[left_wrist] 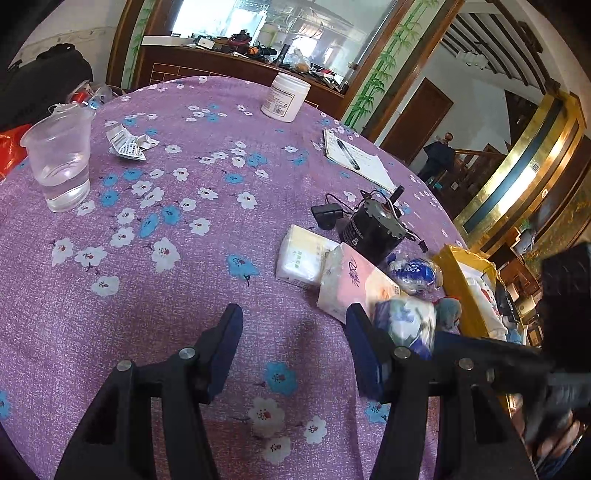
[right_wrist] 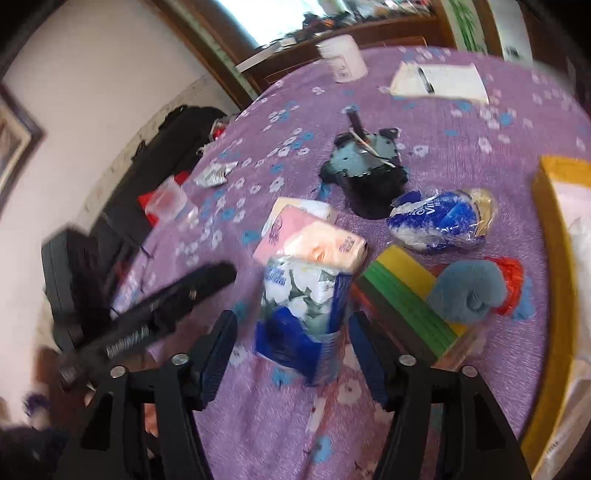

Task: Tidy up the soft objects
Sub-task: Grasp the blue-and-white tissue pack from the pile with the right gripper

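Floral tissue pack [right_wrist: 306, 314] between open right claw [right_wrist: 293, 343], touching neither pad

The surface [left_wrist: 155, 295] is covered by a purple cloth printed with white and blue flowers. Behind it a cluttered wooden sideboard [left_wrist: 221, 62] is set under a large bright mirror [left_wrist: 280, 26], framed by painted bamboo [left_wrist: 380, 70]. A brown door [left_wrist: 417, 118] and a wooden staircase [left_wrist: 476, 166] are seen beyond white walls [right_wrist: 96, 81].
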The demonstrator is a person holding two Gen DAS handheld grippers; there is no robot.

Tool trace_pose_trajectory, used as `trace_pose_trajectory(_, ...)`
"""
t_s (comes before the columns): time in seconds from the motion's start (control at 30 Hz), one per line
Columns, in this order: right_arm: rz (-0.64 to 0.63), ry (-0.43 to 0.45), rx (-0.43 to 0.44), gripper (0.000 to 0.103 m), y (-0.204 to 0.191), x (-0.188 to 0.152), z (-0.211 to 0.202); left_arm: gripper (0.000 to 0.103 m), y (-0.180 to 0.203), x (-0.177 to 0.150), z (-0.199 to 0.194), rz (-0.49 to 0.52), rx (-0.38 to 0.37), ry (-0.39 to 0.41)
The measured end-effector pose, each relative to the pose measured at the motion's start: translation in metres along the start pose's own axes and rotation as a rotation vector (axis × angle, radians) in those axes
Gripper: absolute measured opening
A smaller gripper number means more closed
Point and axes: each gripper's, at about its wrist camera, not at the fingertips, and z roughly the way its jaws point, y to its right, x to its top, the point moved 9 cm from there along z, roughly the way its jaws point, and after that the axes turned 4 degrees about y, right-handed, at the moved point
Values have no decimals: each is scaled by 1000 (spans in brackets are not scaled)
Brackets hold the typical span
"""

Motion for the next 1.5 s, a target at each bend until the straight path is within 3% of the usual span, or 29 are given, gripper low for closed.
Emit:
trace_pose_trajectory(0.07,-38,28,-67,81,0,-1,-4,57,0,0,0,0,1,-1)
trace_pose_trajectory(0.2,1,40,-63,82,-1,-2,-1,57,-6,2,-2,-24,13,16)
trace_pose_trajectory(0.43,42,-25,-163,82,-4,-18,24,57,-10,4,-1,-45,14,14)
trace_pose_trajectory(0.5,18,-19,-201,78,-3,-20,28,57,-10,5,-1,-40,16,19)
trace_pose_trajectory(0.53,0,-12,-213,67,-4,-19,28,57,-10,5,-2,-40,16,20)
trace_pose_trajectory(0.57,-17,-9,-213,64,-6,-19,29,57,-10,5,-2,-41,17,22)
trace_pose_trajectory(0.7,-59,76,-226,62,-7,1,10,57,-11,5,-2,-48,14,22)
trace_pose_trajectory(0.83,-84,140,-346,61,14,33,5,57,-11,5,-3,-42,17,28)
trace_pose_trajectory(0.93,-93,132,-423,61,31,47,18,57,-11,6,-4,-41,23,35)
trace_pose_trajectory(1.03,-96,108,-376,60,27,42,34,57,-11,6,-5,-43,21,38)
trace_pose_trajectory(1.13,-74,33,-127,58,-6,22,47,57,-13,7,-5,-55,15,40)
trace_pose_trajectory(1.17,-73,19,-94,57,-13,17,47,57,-13,7,-6,-60,13,41)
trace_pose_trajectory(1.27,-75,68,-100,57,-14,15,32,57,-15,8,-7,-70,11,47)
trace_pose_trajectory(1.37,-90,171,-208,56,0,22,9,57,-12,7,-5,-62,1,39)
trace_pose_trajectory(1.43,-88,229,-264,56,8,25,-3,63,-6,6,-4,-42,-17,31)
trace_pose_trajectory(1.5,-58,279,-275,56,19,28,-11,77,4,3,-4,-9,-40,24)
